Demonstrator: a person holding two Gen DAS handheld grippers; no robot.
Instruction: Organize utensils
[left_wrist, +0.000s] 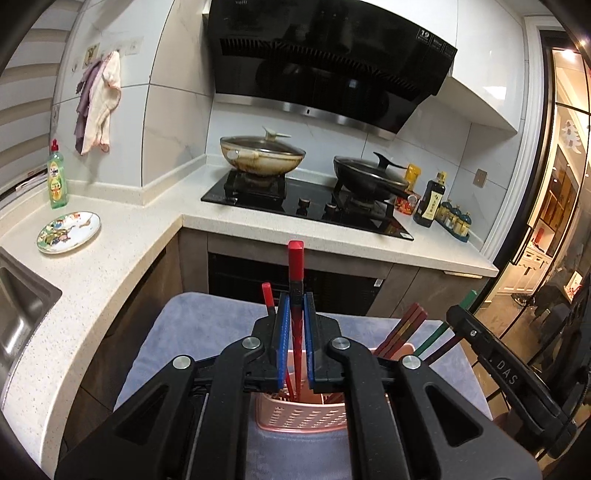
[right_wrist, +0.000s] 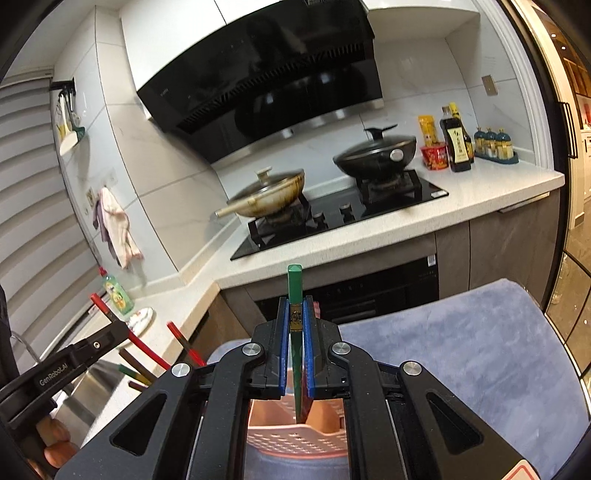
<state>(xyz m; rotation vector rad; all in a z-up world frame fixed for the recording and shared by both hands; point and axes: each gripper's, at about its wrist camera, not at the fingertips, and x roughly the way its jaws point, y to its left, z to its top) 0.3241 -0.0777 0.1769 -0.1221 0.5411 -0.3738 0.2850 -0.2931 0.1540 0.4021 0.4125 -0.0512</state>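
My left gripper (left_wrist: 295, 306) is shut on a red-topped chopstick (left_wrist: 295, 266), upright, its lower end inside the pink perforated utensil basket (left_wrist: 299, 417). A second red chopstick (left_wrist: 267, 297) and brown ones (left_wrist: 402, 328) stand in the basket. My right gripper (right_wrist: 295, 310) is shut on a green chopstick (right_wrist: 294, 284), its tip down in the same basket (right_wrist: 295, 435). The right gripper also shows in the left wrist view (left_wrist: 465, 317); the left gripper shows in the right wrist view (right_wrist: 110, 328).
The basket stands on a blue-grey towel (left_wrist: 207, 325) (right_wrist: 461, 350). Behind is an L-shaped white counter (left_wrist: 122, 236) with a patterned plate (left_wrist: 68, 232), a green soap bottle (left_wrist: 57, 177), a sink (left_wrist: 18, 314), and a hob with two lidded woks (left_wrist: 262, 155) (left_wrist: 369, 175).
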